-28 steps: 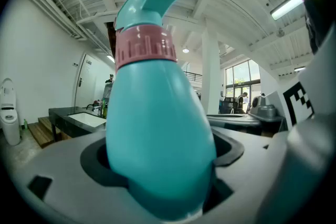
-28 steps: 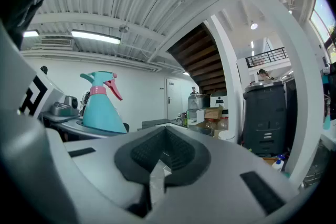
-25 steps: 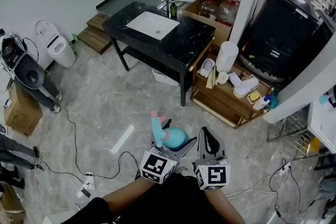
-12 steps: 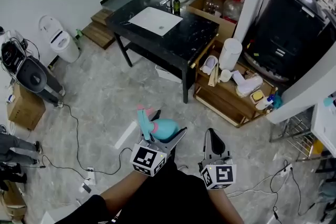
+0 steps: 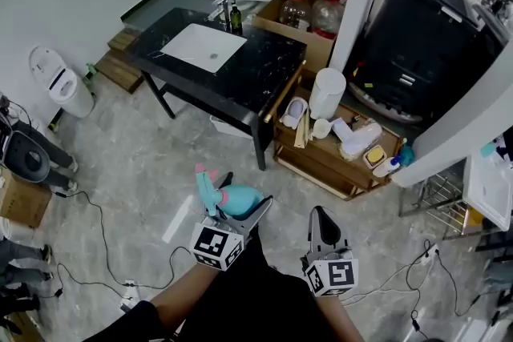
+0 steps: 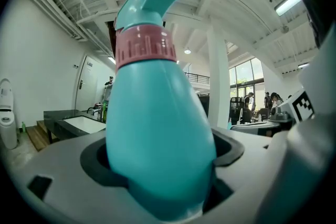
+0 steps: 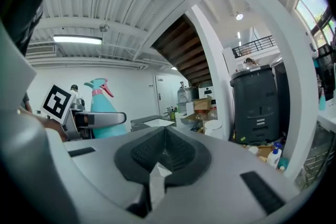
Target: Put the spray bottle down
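Holding check: your left gripper [image 5: 245, 214] is clamped on the teal spray bottle [image 5: 231, 199], mid-air above the floor [image 5: 144, 164]. Right gripper [image 5: 321, 222] is closed, empty. Keep the base level, seat it on the black counter [image 5: 272, 62], then release.

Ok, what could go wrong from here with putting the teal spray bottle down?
1. The teal plastic spray bottle with the pink collar sits in the left hand-held gripper by its smooth, rounded body, so it may slip or tilt.
2. It hangs over the grey marbled floor, apart from the black stone-topped table; opening here would drop it.
3. Black cables trail across that floor, a possible trip hazard.
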`<state>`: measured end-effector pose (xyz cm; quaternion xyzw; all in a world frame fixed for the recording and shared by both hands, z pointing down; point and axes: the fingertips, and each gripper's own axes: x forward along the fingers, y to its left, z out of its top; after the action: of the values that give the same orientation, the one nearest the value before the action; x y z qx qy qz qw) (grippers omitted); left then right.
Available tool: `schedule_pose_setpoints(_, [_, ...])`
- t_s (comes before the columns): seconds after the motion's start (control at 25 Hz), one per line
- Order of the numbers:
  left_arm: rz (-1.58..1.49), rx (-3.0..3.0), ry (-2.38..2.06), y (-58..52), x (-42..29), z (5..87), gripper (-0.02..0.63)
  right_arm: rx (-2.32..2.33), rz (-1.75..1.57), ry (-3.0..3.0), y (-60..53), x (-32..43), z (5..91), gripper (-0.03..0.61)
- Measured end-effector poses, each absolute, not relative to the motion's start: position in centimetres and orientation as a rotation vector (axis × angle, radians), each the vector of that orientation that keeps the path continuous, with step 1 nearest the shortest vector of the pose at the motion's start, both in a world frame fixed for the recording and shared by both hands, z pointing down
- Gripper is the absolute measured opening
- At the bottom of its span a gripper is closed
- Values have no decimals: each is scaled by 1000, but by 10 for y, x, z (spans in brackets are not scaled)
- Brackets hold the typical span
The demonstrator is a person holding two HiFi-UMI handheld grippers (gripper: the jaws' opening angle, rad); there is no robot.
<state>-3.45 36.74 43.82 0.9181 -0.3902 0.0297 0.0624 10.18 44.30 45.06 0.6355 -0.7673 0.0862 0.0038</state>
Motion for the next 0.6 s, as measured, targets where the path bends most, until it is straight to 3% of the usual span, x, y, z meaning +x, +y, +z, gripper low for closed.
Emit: schedule_pose_setpoints(0.6, [225, 2747, -911, 176, -5, 471, 442, 2008, 296, -2365, 199, 95, 429, 15])
